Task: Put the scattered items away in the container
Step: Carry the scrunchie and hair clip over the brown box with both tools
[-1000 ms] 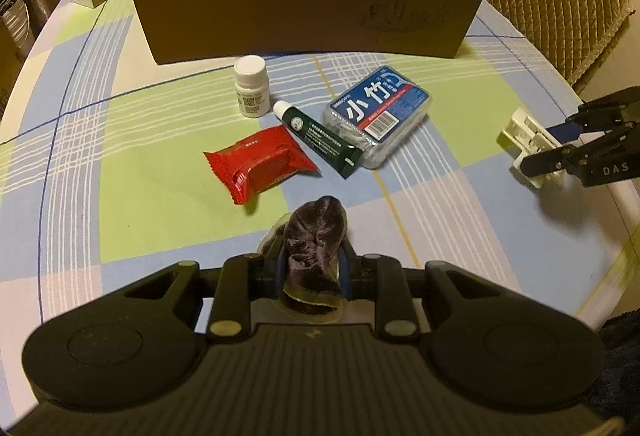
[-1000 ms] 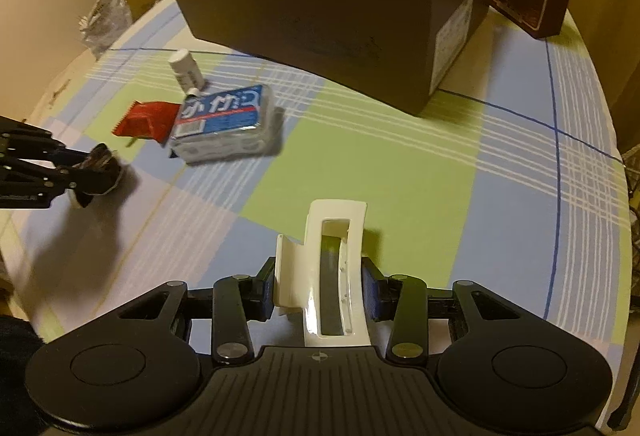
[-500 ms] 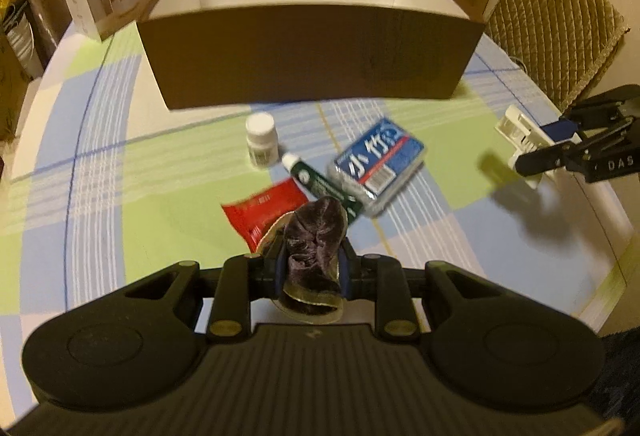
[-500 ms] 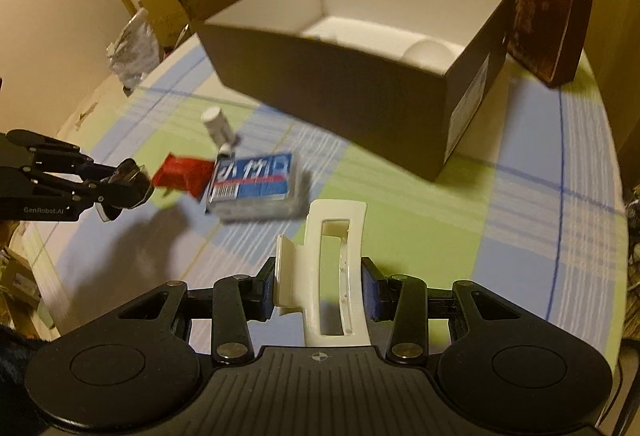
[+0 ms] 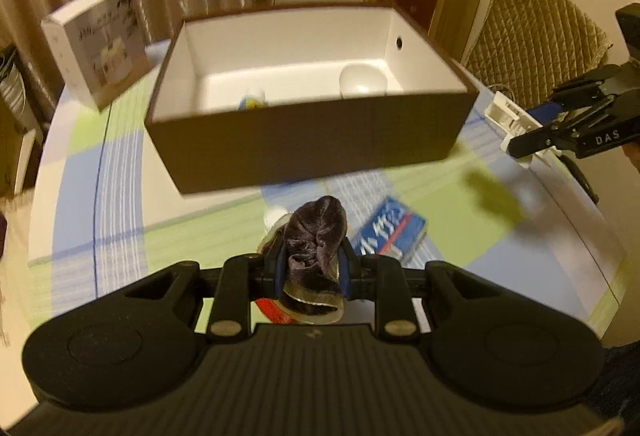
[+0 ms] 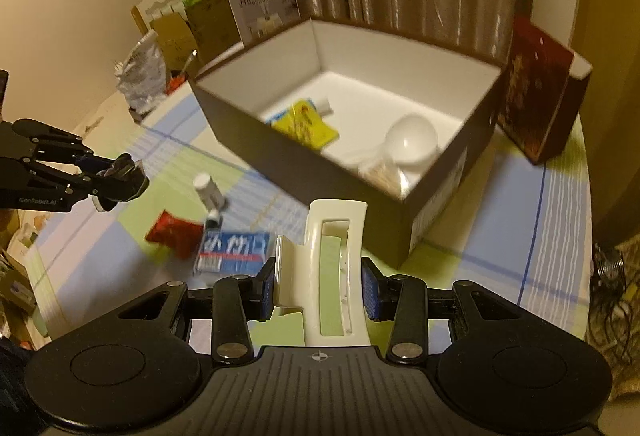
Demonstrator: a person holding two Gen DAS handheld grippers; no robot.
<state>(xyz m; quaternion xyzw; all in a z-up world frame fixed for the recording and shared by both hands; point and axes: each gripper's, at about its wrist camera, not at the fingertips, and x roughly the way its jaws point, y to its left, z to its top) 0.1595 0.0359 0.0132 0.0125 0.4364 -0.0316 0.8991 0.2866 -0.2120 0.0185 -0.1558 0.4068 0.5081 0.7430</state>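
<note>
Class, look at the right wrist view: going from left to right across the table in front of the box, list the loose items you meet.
Red packet → white bottle → blue-labelled pack. The small tube by the bottle overlaps it, so it is left out.

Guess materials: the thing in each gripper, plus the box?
Left gripper: scrunchie, dark purple velvet-like fabric, crumpled with sheen. Right gripper: hair clip, cream glossy hard plastic, apparently moulded. Box: likely cardboard, matte brown outside, white inside, thin straight walls.
</note>
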